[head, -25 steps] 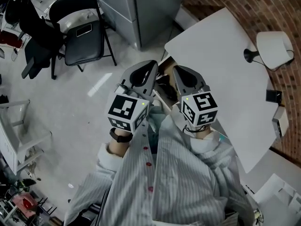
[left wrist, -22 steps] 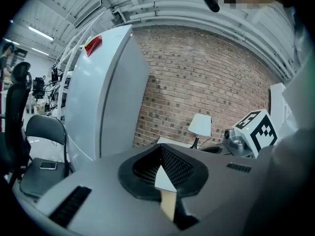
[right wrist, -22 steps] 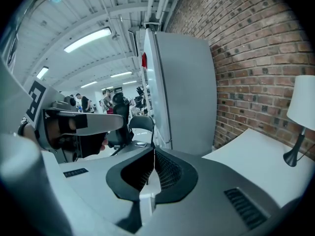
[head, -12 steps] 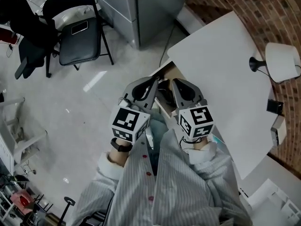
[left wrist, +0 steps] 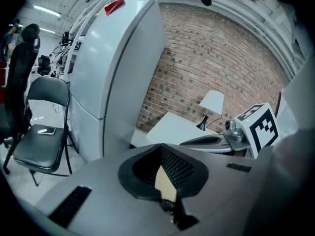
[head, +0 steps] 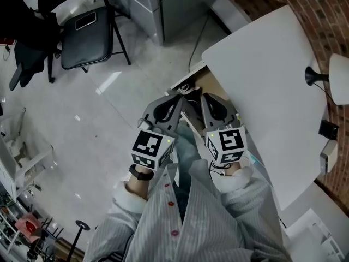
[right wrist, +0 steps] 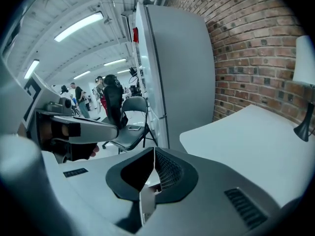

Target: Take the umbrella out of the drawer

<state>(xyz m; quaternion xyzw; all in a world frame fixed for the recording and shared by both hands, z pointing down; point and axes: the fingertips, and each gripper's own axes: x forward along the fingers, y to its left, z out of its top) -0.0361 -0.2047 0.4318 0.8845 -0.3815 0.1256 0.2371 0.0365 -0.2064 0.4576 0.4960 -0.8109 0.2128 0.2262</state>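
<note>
Under the white table [head: 267,75], a wooden drawer [head: 197,82] stands pulled out. Something dark lies in it [head: 185,88], mostly hidden behind my grippers; I cannot tell that it is the umbrella. My left gripper [head: 178,95] and right gripper [head: 205,96] hang side by side just above the drawer's front, both pointing down at it. In the left gripper view the left gripper [left wrist: 160,146] has its pads together, holding nothing. The right gripper [right wrist: 154,149] is likewise shut and empty in its own view.
A tall grey cabinet [head: 169,4] stands beyond the drawer, with a black folding chair [head: 84,31] to its left. A lamp [head: 337,78] stands on the table's far right edge, near a brick wall [head: 305,10]. People stand far off in the right gripper view.
Both grippers have sunk together toward the drawer, still shut. More of the open drawer shows in front of their tips.
</note>
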